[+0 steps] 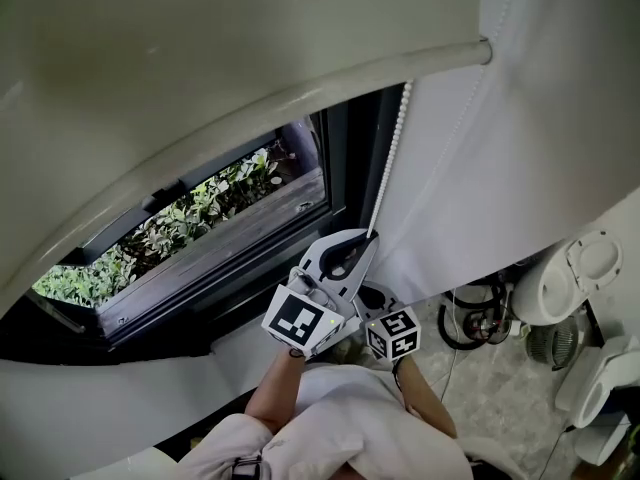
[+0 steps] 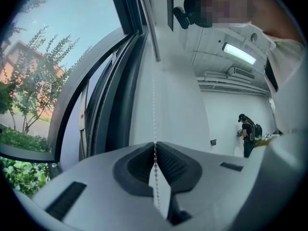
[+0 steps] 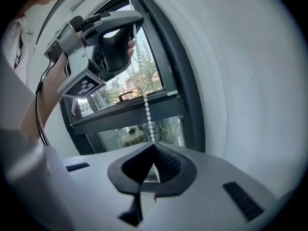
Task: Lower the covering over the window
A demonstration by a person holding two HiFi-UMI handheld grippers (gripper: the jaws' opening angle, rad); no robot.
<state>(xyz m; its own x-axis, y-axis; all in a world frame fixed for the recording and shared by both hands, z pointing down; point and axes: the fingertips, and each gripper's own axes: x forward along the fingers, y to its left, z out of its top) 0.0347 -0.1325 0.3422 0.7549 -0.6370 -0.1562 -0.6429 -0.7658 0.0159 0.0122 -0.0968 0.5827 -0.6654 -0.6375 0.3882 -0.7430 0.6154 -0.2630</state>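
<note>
A white bead chain (image 1: 393, 153) hangs beside the dark-framed window (image 1: 220, 228). The white blind (image 1: 200, 38) ends in a rounded bar (image 1: 300, 96) across the top of the glass. My left gripper (image 1: 369, 236) is shut on the chain, with the beads pinched between its pads (image 2: 155, 147). Just below it, my right gripper (image 3: 153, 148) is also shut on the same chain (image 3: 146, 107). In the head view only its marker cube (image 1: 392, 333) shows clearly. The left gripper (image 3: 130, 25) appears above in the right gripper view.
White fabric with a stitched seam (image 1: 520, 168) hangs right of the window. On the floor at the right are a white fan (image 1: 575, 273), cables (image 1: 478, 320) and other white appliances (image 1: 600, 408). A person (image 2: 248, 134) stands at the far wall.
</note>
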